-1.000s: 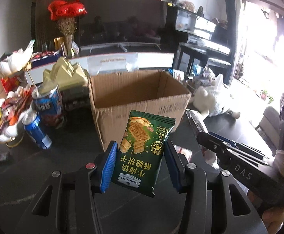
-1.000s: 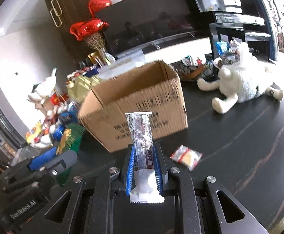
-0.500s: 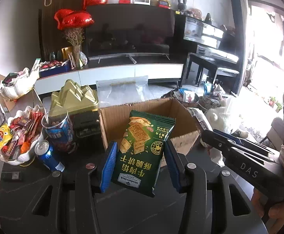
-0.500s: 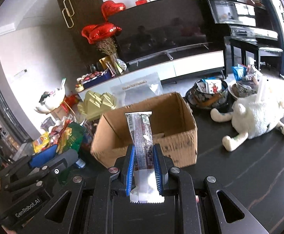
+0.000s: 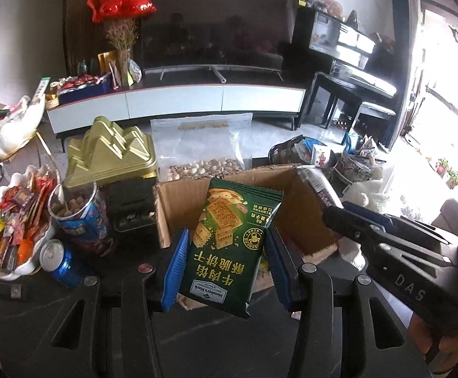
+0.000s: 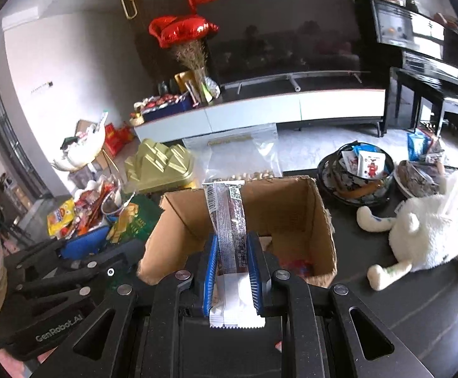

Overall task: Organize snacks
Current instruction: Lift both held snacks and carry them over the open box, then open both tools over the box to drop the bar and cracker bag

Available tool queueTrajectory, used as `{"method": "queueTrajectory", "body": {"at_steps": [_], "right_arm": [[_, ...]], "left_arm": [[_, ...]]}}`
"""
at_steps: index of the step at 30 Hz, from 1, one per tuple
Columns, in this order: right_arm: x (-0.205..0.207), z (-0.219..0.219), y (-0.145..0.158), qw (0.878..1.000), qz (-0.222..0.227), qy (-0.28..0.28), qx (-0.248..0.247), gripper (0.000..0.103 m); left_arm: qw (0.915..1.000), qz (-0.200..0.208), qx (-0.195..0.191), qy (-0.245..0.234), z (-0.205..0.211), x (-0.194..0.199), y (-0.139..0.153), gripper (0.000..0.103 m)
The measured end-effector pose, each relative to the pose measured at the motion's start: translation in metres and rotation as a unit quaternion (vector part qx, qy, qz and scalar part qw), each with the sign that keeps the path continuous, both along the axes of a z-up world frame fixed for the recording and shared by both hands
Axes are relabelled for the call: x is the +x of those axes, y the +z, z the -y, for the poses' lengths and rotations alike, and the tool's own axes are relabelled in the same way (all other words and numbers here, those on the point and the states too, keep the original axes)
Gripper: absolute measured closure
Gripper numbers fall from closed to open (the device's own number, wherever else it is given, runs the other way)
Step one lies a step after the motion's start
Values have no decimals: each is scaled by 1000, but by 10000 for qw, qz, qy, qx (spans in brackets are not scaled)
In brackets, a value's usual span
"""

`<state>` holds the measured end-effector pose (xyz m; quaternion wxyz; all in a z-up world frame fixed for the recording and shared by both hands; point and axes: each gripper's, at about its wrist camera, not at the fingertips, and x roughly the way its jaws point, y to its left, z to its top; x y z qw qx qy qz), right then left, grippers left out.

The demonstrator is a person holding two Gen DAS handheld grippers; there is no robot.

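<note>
My left gripper (image 5: 227,245) is shut on a green cracker packet (image 5: 232,245) and holds it over the near edge of the open cardboard box (image 5: 181,201). My right gripper (image 6: 232,242) is shut on a long silver-and-brown snack bar (image 6: 229,223), held upright above the same box (image 6: 320,220). The right gripper also shows in the left wrist view (image 5: 386,239), with the bar (image 5: 317,182) sticking out over the box's right side. The left gripper and its green packet (image 6: 134,220) show at the left of the right wrist view. Some snacks lie inside the box.
Left of the box stand a gold tin (image 5: 109,154), a tub of snacks (image 5: 77,214), a blue can (image 5: 59,261) and a white dish of sweets (image 5: 18,220). A bag of nuts (image 5: 203,145) stands behind. A white plush toy (image 6: 424,230) and bowls of packets (image 6: 358,170) lie right.
Both grippers have risen and moved forward over the box with their snacks; the view now looks down into the box instead of at its front wall.
</note>
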<state>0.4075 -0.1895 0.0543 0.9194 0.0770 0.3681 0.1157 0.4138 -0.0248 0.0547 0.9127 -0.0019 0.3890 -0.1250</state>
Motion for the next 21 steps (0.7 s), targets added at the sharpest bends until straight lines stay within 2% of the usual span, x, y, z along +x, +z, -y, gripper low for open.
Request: {"method": "queueTrajectory", "body": {"at_steps": [6, 9, 18, 21], "right_arm": [[30, 4, -17, 9997, -210, -41, -78, 81], [40, 9, -24, 9994, -312, -127, -34, 66], [21, 13, -22, 9998, -178, 25, -68, 65], [9, 15, -19, 9999, -117, 57, -52, 60]], "left_arm": [[9997, -95, 129, 181, 4, 30, -10, 52], [9992, -30, 272, 303, 2, 34, -12, 41], [9982, 128, 390, 445, 4, 7, -10, 37], [9973, 245, 427, 547, 6, -8, -5, 35]]}}
